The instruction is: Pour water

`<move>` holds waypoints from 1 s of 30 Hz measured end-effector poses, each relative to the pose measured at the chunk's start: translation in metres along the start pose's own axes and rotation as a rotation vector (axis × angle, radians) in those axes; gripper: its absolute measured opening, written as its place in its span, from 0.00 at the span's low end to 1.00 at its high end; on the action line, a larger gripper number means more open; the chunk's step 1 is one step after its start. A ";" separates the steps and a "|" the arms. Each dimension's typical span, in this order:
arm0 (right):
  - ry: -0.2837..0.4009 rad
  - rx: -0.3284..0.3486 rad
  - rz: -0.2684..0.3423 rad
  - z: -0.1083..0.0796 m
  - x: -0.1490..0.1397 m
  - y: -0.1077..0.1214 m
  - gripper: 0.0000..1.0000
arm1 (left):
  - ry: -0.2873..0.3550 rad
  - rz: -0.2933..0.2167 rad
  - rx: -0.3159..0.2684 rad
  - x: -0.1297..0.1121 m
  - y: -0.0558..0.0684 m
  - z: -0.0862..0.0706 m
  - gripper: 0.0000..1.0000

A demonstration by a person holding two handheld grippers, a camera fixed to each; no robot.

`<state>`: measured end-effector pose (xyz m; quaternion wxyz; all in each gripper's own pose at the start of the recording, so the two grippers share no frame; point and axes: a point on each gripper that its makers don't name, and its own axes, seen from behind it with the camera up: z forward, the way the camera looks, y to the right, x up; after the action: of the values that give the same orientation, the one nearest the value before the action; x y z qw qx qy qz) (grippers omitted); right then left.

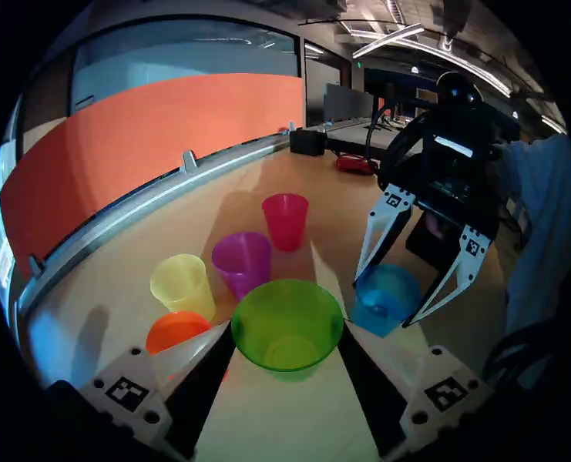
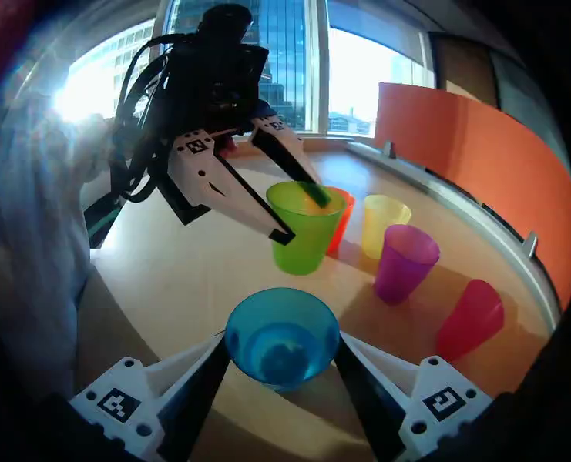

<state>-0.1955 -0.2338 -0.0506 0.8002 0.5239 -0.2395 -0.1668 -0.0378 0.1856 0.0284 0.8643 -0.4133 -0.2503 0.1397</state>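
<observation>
A green cup (image 1: 288,319) sits upright between the fingers of my left gripper (image 1: 285,333), which is shut on its sides. The right gripper view has the same green cup (image 2: 308,239) held by the left gripper (image 2: 303,218) just over the wooden table (image 2: 177,262). My right gripper (image 2: 282,339) is shut on a blue cup (image 2: 283,346) with a little water at its bottom. In the left gripper view the right gripper (image 1: 385,302) holds that blue cup (image 1: 389,292) to the right of the green one, a short gap apart.
Four more cups stand on the table beside the green one: orange (image 1: 173,329), yellow (image 1: 183,285), purple (image 1: 243,262) and pink (image 1: 285,221). An orange wall panel (image 1: 154,138) and rail run along the table's far edge. A person's pale sleeve (image 1: 539,208) is behind the right gripper.
</observation>
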 end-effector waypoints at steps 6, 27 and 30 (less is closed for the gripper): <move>0.006 -0.014 -0.001 -0.004 0.000 0.001 0.91 | 0.011 -0.006 0.013 0.002 -0.002 -0.004 0.89; 0.125 -0.123 0.050 -0.050 0.024 0.006 0.91 | 0.115 -0.043 0.098 0.024 -0.009 -0.032 0.89; 0.152 -0.148 0.053 -0.058 0.029 0.009 0.91 | 0.137 -0.054 0.116 0.028 -0.011 -0.038 0.89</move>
<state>-0.1385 -0.2012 -0.0561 0.8567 0.4679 -0.1790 -0.1227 0.0069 0.1663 0.0258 0.9052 -0.3644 -0.1933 0.1020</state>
